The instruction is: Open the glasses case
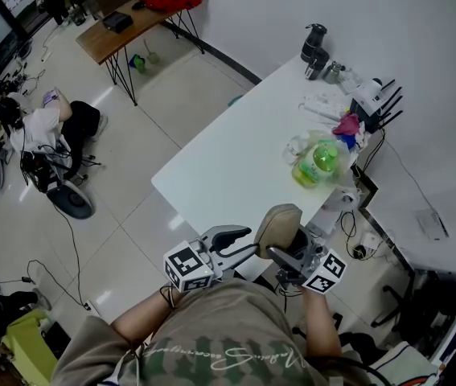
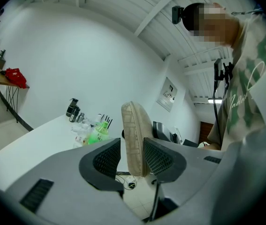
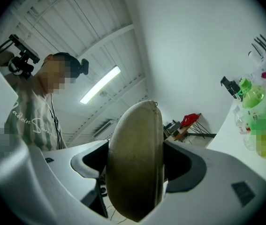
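A beige-olive glasses case [image 1: 280,225] hangs in the air just off the near corner of the white table [image 1: 236,159], closed, with both grippers on it. My left gripper [image 1: 253,244] comes in from the left, shut on one thin edge; in the left gripper view the case [image 2: 133,139] stands upright between the mesh pads [image 2: 158,159]. From the right, my right gripper [image 1: 285,252] is shut on the case too. In the right gripper view the case [image 3: 135,165] fills the gap between the jaws and hides their tips.
A green bottle [image 1: 314,163], clear plastic wrap, a pink item [image 1: 347,125], white gear and black bottles [image 1: 314,51] crowd the table's far right side. A wooden side table [image 1: 131,22] carries a red cloth. A person [image 1: 51,127] sits on the floor at left among cables.
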A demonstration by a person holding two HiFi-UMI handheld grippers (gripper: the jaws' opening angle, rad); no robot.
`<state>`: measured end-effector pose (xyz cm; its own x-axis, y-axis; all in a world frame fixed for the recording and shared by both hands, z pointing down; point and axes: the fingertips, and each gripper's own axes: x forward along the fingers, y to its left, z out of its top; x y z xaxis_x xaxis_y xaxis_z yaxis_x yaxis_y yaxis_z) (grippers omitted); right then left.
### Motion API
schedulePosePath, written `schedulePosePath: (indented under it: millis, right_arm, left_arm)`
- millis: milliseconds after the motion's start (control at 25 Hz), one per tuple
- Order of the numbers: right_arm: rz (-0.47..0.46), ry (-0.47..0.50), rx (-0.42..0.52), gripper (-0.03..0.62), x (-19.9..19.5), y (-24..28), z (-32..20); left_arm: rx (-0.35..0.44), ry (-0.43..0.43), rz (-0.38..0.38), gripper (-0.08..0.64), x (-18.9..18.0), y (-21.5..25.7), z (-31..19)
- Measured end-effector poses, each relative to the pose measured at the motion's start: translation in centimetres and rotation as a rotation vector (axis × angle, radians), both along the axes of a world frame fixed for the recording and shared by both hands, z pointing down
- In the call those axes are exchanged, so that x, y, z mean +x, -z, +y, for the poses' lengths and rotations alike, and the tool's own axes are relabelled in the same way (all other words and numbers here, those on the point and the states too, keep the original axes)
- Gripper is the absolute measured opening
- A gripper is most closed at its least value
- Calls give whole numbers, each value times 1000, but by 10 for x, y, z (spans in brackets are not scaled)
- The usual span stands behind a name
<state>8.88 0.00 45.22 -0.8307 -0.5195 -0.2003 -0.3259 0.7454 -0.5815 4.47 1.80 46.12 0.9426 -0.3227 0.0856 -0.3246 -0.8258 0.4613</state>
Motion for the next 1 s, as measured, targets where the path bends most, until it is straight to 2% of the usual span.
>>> schedulePosePath:
  millis: [120, 320, 480, 640, 800, 1000]
  right_arm:
    - [4, 10, 11, 359, -1, 0, 3]
    - [73, 25, 46, 359, -4, -1, 7]
    - [34, 35, 33, 359, -4, 1, 9]
    - [47, 48, 43, 359, -9, 3, 11]
    - [64, 37, 53, 359, -11, 2, 8]
    - [27, 91, 48, 359, -15, 7, 13]
  left_arm:
    - [-19, -18, 17, 143, 0, -1, 3]
    - [15, -28, -24, 143, -1, -5, 6]
    - [-5, -21, -15, 143, -4, -5, 2]
    - [37, -47, -53, 143, -4, -3, 2]
    - [6, -15, -37, 143, -5, -6, -2]
    - [13, -77, -29, 143, -3, -4, 1]
